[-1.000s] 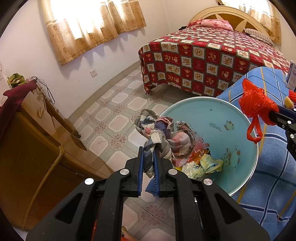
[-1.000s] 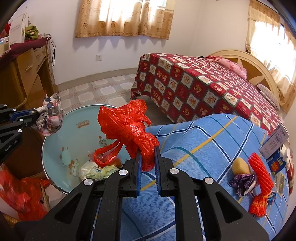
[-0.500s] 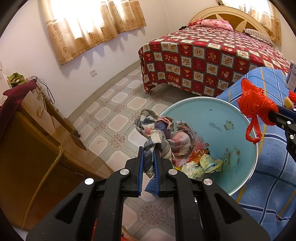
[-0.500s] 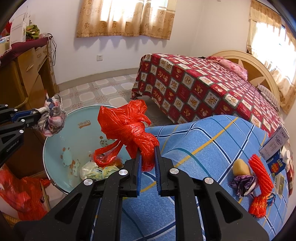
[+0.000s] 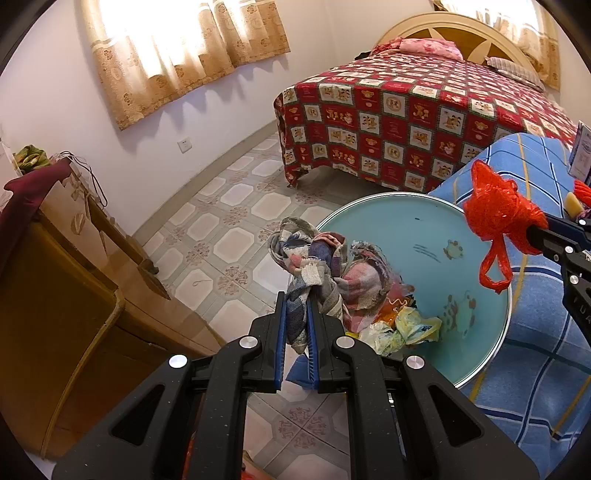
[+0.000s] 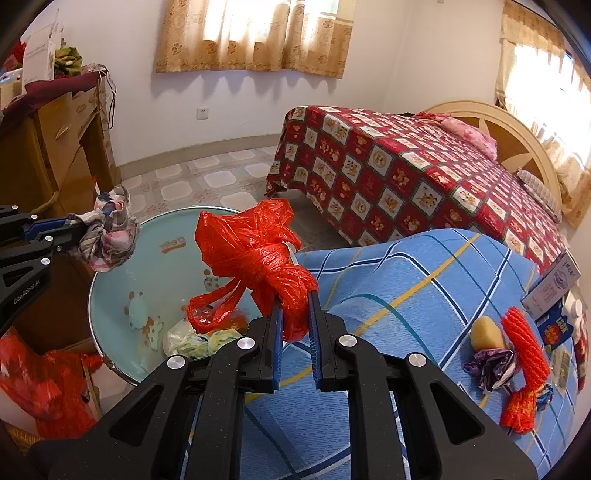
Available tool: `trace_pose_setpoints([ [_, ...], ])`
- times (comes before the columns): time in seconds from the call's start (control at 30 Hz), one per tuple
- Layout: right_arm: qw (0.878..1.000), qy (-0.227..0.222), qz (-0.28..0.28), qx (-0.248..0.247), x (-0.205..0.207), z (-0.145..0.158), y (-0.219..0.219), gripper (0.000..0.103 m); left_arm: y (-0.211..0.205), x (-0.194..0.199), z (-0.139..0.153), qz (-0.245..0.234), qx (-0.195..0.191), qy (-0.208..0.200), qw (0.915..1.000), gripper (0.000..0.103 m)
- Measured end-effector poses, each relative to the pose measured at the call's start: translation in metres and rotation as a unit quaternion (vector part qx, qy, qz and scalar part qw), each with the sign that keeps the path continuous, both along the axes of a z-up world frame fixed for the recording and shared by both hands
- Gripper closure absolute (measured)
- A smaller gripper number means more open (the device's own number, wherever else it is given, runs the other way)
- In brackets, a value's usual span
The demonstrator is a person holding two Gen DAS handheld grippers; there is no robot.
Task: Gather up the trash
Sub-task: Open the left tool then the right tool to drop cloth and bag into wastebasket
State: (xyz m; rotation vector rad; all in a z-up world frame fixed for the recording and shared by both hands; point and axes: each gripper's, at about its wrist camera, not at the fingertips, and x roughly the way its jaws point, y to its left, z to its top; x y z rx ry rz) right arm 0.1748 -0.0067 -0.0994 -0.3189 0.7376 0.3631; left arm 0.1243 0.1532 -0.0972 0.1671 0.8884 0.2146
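A bed with a red patchwork cover fills the two o'clock part of the right wrist view, its cream headboard at three o'clock and a pink pillow just before it. Tan curtains hang at twelve o'clock. A wooden cabinet stands at nine o'clock, with a dark red cloth on top. Patterned floor tiles spread across the centre of the left wrist view, and a wall socket sits at ten o'clock.
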Motion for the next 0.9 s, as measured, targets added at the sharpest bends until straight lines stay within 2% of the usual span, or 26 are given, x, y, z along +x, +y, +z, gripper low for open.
trace_pose_setpoints([
  [0.27, 1.000, 0.001, 0.004, 0.002, 0.000, -0.002, 0.001, 0.090, -0.009, -0.002, 0.000, -0.010, -0.004, -0.003, 0.9999, 0.093],
  [0.37, 1.000, 0.002, 0.006, 0.004, 0.000, -0.002, 0.002, 0.089, -0.009, -0.002, 0.001, -0.012, -0.007, -0.006, 0.9999, 0.088],
  [0.4, 1.000, 0.003, 0.010, 0.006, 0.000, -0.003, 0.002, 0.085, -0.007, -0.002, 0.002, -0.011, -0.011, -0.006, 0.9999, 0.083],
  [0.5, 1.000, 0.000, 0.009, 0.010, -0.001, -0.004, 0.000, 0.058, -0.007, -0.003, 0.002, -0.012, -0.012, -0.010, 0.9998, 0.066],
  [0.73, 1.000, 0.002, 0.007, 0.013, -0.004, -0.006, -0.004, 0.046, -0.012, -0.004, 0.003, -0.015, -0.014, -0.013, 0.9997, 0.044],
  [0.9, 1.000, -0.001, 0.004, 0.015, -0.008, -0.006, -0.008, 0.042, -0.011, -0.004, 0.002, -0.014, -0.015, -0.012, 0.9997, 0.043],
])
